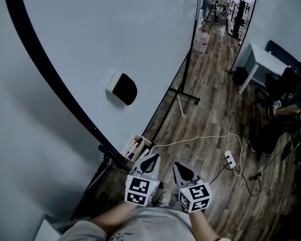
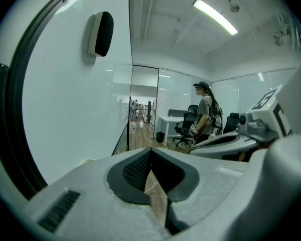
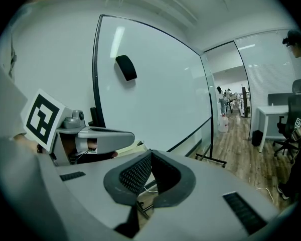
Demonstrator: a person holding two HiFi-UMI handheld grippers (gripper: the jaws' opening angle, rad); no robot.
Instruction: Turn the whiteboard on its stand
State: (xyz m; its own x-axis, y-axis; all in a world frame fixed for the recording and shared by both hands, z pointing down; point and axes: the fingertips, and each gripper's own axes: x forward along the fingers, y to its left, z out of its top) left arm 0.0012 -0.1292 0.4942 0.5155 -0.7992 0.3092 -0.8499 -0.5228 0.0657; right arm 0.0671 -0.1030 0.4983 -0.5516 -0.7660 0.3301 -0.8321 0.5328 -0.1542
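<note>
The whiteboard (image 1: 90, 39) is a large white panel in a black frame, standing on a black wheeled stand (image 1: 184, 95) to my left. A black eraser (image 1: 122, 88) sticks to its face. Both grippers hang in front of my body, just off the board's near end and touching nothing. The left gripper (image 1: 150, 158) is shut and empty, with its jaws meeting tip to tip (image 2: 151, 152). To its right, the right gripper (image 1: 181, 166) is also shut on nothing (image 3: 151, 154). The right gripper view shows the whiteboard (image 3: 160, 84), the eraser (image 3: 126, 67) and the left gripper (image 3: 98, 139).
A tray with markers (image 1: 135, 147) sits at the board's near lower corner. A white cable and power strip (image 1: 231, 159) lie on the wood floor. A person (image 2: 205, 113) stands by office chairs and a white desk (image 1: 263, 59) to the right. A glass wall runs behind the board.
</note>
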